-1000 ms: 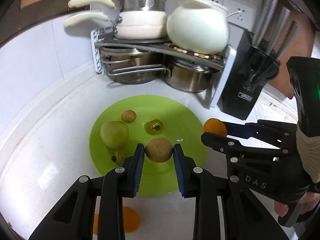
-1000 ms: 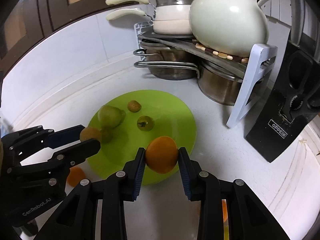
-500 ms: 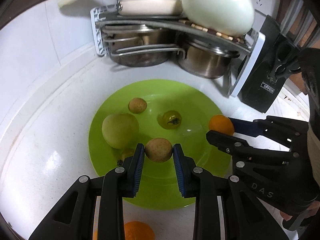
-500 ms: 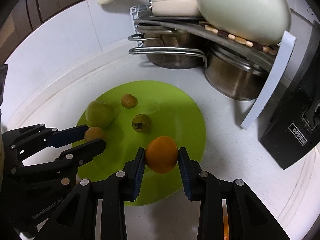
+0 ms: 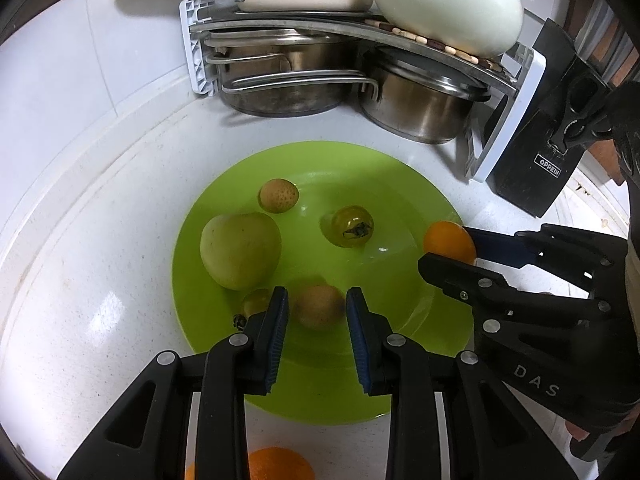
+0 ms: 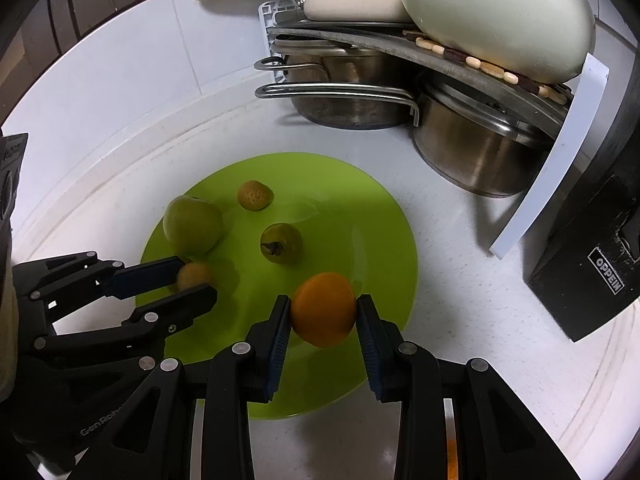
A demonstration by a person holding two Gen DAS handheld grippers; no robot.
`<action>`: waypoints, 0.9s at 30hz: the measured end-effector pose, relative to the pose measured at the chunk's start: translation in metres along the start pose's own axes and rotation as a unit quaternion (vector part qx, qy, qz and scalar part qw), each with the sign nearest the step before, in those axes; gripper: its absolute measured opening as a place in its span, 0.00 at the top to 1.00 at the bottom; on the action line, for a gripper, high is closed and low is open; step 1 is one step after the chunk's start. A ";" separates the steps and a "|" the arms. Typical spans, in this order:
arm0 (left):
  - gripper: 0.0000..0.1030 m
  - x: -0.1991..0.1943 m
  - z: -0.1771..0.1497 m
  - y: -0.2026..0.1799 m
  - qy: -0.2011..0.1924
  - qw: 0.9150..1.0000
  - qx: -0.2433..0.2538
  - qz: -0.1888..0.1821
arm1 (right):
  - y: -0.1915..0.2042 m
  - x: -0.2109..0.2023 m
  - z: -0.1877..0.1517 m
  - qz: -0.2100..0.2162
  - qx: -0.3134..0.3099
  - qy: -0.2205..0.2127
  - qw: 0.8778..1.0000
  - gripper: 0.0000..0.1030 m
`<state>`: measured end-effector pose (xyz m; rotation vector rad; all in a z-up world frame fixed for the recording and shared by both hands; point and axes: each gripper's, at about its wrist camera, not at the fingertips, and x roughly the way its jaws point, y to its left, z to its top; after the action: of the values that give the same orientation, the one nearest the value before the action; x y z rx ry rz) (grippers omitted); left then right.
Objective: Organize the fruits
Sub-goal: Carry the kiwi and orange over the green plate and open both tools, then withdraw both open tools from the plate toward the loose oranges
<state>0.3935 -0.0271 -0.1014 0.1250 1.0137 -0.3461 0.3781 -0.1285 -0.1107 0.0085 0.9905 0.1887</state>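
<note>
Left gripper [image 5: 318, 312]: parted – small brown fruit [image 5: 319, 306] between its pads, on the green plate [image 5: 416, 192].
Right gripper [image 6: 323, 314]: clamped on orange [image 6: 323, 309] – above plate's near side.
Counter [image 5: 120, 184]: carries plate.

plate [image 5: 420, 200] before pot rack [image 5: 320, 32] | knife block [image 5: 536, 152] right | fruit [image 5: 240, 250] on plate, perhaps five
</note>
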 end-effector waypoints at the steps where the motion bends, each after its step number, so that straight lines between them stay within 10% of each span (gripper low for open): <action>1: 0.70 -0.001 0.000 0.000 0.000 1.000 -0.001 0.001 | 0.000 0.000 0.000 0.001 0.000 -0.001 1.000 0.67; 27: 0.41 -0.122 -0.039 0.018 -0.104 0.993 -0.024 0.051 | 0.029 -0.085 -0.024 0.027 -0.027 -0.084 0.996 0.45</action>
<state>0.3097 0.0275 -0.0194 0.0945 0.8062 -0.2351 0.3087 -0.1158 -0.0510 0.0018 0.8168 0.2603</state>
